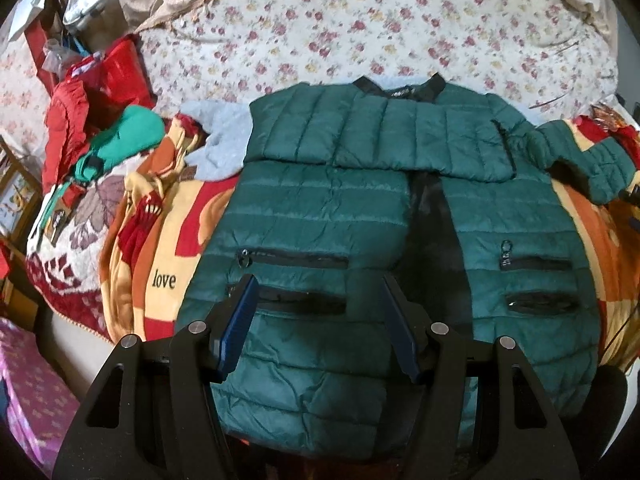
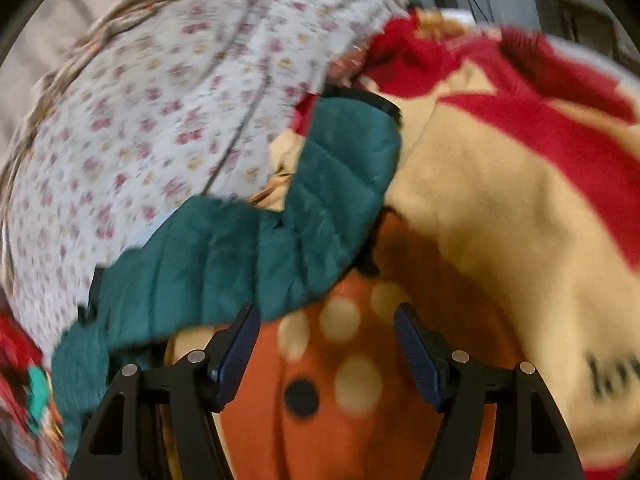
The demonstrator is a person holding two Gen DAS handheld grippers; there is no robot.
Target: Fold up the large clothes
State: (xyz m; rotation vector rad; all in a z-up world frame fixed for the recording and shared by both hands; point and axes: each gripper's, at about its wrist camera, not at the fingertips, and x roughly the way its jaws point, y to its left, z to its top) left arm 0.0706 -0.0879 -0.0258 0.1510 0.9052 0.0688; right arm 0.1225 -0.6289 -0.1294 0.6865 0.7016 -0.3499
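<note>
Green puffer jacket (image 1: 320, 208) lay front-up on a patterned blanket (image 1: 168, 248) spread over the bed, collar (image 1: 400, 84) toward the far side by the floral sheet (image 1: 360, 20). Front unzipped, dark lining showing in a strip down the middle. One sleeve was folded across the chest, covering the upper panels; the other sleeve (image 2: 248, 236) stretched out to the side, bent partway, w/ its black cuff (image 2: 368, 98) resting on the blanket's cream-and-red area. Two zip pockets visible on each front panel.

Left gripper (image 1: 318, 312) hovered over the lower part of one front panel, near the pocket zips. Jaws apart, nothing between the blue pads (image 1: 238, 328), no contact w/ fabric that could be made out.

Right gripper (image 2: 326, 344) sat over the orange, spotted part of the blanket, just beside the outstretched sleeve; one finger's tip was close to the sleeve's lower edge, but touching or not couldn't be told, as that view was blurred. Jaws apart and empty.

At the bed's edge in the left wrist view: a heap of red and teal clothes (image 1: 100, 128), and a pale blue cloth (image 1: 224, 144) tucked under the jacket's shoulder. Blanket print read "love" (image 1: 164, 280).
</note>
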